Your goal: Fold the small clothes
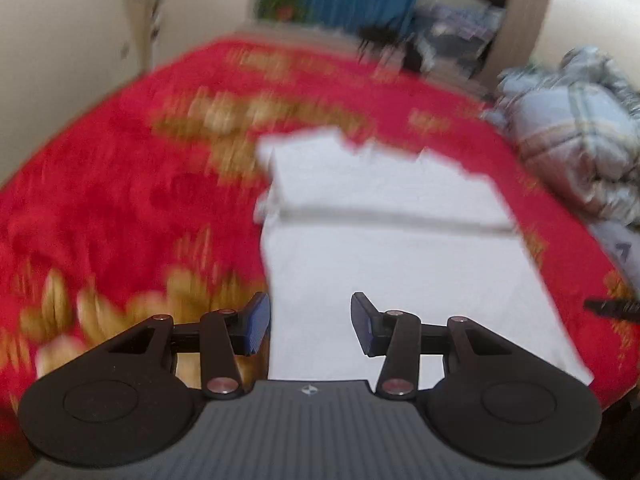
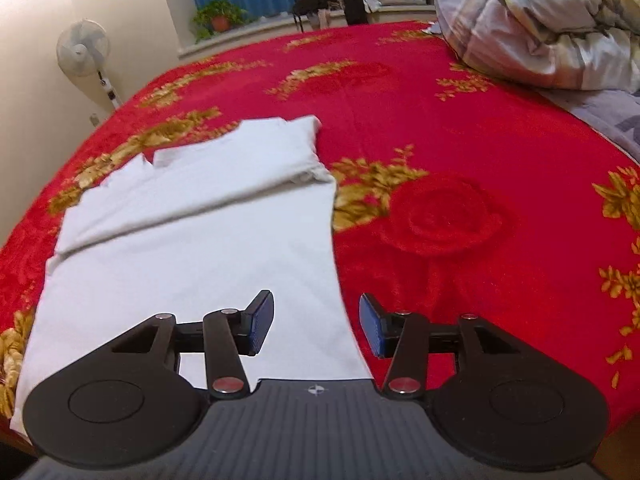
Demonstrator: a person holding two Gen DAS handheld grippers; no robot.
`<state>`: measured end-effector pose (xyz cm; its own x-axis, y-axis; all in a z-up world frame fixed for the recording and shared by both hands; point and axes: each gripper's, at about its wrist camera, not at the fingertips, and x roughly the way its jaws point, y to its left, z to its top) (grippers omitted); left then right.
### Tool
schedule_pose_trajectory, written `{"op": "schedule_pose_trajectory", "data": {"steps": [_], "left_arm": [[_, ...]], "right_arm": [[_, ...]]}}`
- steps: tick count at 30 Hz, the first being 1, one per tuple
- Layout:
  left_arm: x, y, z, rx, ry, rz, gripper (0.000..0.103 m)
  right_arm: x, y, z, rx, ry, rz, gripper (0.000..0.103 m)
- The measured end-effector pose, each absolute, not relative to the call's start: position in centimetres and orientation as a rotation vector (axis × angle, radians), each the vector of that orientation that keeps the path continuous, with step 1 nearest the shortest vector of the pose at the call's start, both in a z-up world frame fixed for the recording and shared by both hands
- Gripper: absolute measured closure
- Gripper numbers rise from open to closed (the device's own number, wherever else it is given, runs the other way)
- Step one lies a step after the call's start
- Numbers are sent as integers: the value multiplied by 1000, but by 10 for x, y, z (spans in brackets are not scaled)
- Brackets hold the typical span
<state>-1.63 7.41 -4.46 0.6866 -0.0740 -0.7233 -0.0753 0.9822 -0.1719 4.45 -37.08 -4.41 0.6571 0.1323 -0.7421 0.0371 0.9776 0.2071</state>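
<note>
A white garment (image 1: 384, 240) lies flat on the red floral blanket (image 1: 120, 208), its far part folded over with a crease across it. The left wrist view is motion-blurred. My left gripper (image 1: 310, 324) is open and empty, above the garment's near left edge. In the right wrist view the same garment (image 2: 200, 248) lies left of centre on the blanket (image 2: 460, 140). My right gripper (image 2: 316, 324) is open and empty, straddling the garment's near right edge. The tip of the right gripper (image 1: 612, 308) shows at the right edge of the left wrist view.
A bundled plaid quilt (image 2: 552, 20) sits at the far right of the bed, also seen in the left wrist view (image 1: 576, 136). A standing fan (image 2: 84, 50) is by the left wall. A potted plant (image 2: 220, 18) and dark clothes (image 2: 332, 4) are on the windowsill.
</note>
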Motion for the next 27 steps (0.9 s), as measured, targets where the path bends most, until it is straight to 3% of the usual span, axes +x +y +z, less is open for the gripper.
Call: {"op": "schedule_pose_trajectory", "data": {"steps": [10,27], "left_arm": [[-7,107,-109,-391,1107,41,53],[-12,109,-116,-452,1144,8,53]], "right_arm": [[57,-374,-86,187,1033,35,53],[55,-414,-99,397,1122,-17,52]]}}
